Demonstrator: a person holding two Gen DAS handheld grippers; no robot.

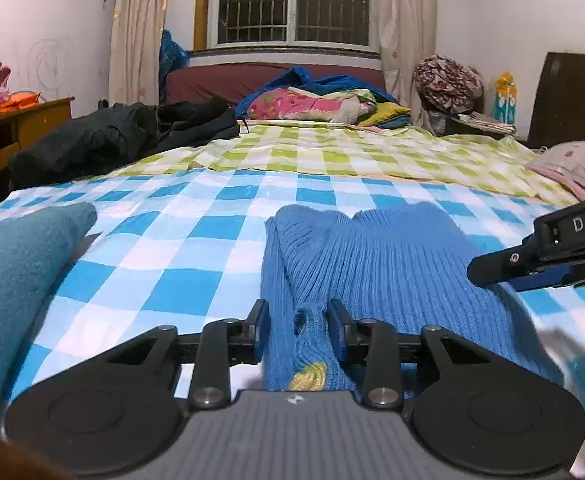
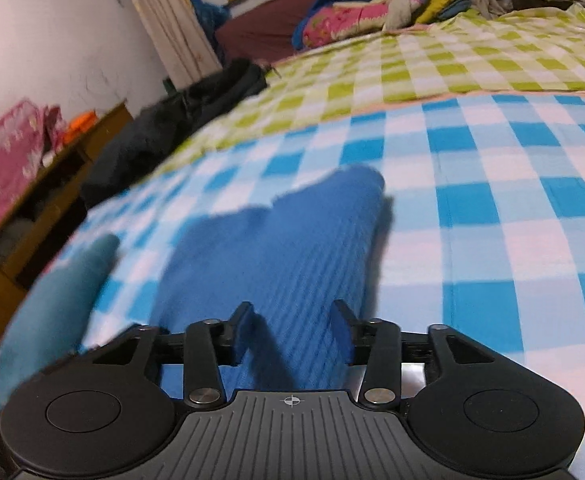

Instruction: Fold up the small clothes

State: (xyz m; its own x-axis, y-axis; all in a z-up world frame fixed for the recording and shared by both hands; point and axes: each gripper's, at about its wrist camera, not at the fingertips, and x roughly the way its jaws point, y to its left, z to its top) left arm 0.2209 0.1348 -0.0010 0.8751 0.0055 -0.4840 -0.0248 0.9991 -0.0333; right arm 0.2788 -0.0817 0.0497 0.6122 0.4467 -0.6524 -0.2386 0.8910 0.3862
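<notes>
While the blue ribbed knit garment (image 1: 376,264) lies flat on the blue-and-white checked sheet (image 1: 164,240), a raised fold of it is seen between the fingers of the left gripper (image 1: 297,330), whose jaws stand partly apart; contact of the pads with the knit cannot be told for certain, and no squeeze is shown. A small yellow motif (image 1: 310,376) is visible on the garment just behind that fold. To the left gripper's right, the right gripper (image 1: 492,270) is seen above the garment's edge. In the right wrist view, the right gripper (image 2: 292,334) is shown with jaws standing moderately wide and nothing pressed between them; the garment (image 2: 284,248) extends ahead of its fingertips. A teal felt-like cloth (image 1: 16,264) is placed well to the left of the left gripper.
</notes>
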